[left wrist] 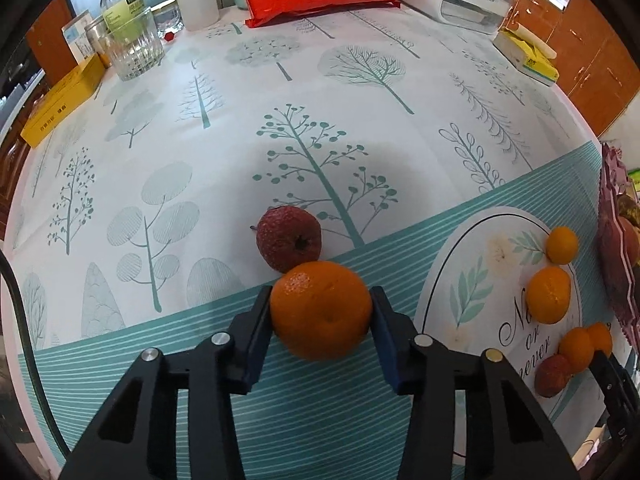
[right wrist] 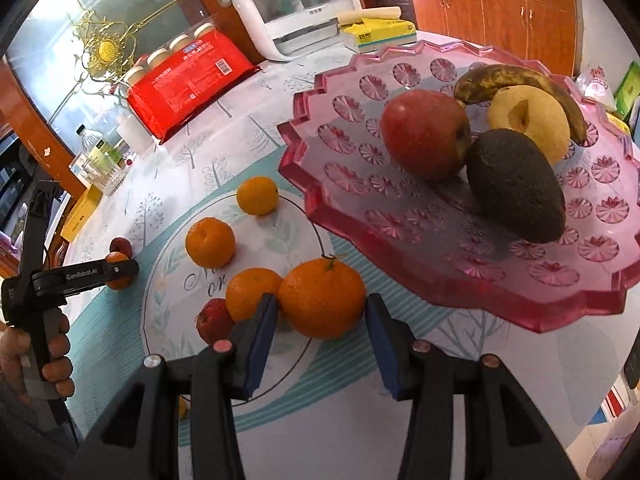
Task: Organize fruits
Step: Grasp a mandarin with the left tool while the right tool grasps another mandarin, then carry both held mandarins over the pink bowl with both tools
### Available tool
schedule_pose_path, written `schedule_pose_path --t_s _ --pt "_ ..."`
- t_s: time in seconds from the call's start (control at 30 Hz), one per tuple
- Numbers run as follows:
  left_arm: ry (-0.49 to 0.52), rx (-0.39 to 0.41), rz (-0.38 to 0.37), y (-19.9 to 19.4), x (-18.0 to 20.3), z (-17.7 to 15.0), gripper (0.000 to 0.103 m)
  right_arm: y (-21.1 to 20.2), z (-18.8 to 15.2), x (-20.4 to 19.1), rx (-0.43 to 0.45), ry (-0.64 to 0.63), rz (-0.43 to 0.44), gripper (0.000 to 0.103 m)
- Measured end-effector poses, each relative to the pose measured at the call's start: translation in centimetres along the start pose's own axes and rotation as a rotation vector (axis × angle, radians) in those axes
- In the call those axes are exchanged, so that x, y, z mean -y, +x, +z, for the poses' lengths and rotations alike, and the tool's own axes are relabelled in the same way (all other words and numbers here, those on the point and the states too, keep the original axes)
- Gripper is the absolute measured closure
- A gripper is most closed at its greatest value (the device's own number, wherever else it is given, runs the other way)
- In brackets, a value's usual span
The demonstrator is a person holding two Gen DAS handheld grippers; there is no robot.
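Oranges bracketed by both tools, pink tray (right wrist: 400,276) waiting at right edge of surface (left wrist: 280,120)
Left tool (left wrist: 321,312) clamped on orange (left wrist: 320,310); right tool (right wrist: 320,316) apart around stemmed orange (right wrist: 322,298) — close squarely, lift clear, lower gently beside tray's fruit

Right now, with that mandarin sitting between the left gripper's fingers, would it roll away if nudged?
Probably: the mandarin looks round, so a nudge could roll it across the flat tablecloth. Its dimpled peel likely grips the blue pads rather than slipping. It looks firm, though hard squeezing may bruise it.
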State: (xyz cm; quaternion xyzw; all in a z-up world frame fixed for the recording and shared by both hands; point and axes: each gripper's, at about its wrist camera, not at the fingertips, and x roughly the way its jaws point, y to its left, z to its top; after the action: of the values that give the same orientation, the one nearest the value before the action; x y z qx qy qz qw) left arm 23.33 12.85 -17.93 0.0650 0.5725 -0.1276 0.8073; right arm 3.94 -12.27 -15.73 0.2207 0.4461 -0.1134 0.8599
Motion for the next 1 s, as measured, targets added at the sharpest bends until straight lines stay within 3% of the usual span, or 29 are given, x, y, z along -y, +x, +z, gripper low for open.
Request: schedule_pose_path --t_s 0.57,0.83,1.0 --pt "-0.014 -0.003 -0.008 -0.3 -0.2 -0.2 0.059 0.8 0.8 1.3 0.024 0.089 0.068 0.059" --pt "0.02 0.039 -0.006 -2.8 1.0 -1.0 0.06 -0.7 -0.2 0.6 0.021 0.035 0.074 0.06" --pt "0.049 0.069 -0.041 -5.3 2.6 -1.6 0.06 -2.9 -0.3 -0.7 0.046 -0.032 0.101 0.06"
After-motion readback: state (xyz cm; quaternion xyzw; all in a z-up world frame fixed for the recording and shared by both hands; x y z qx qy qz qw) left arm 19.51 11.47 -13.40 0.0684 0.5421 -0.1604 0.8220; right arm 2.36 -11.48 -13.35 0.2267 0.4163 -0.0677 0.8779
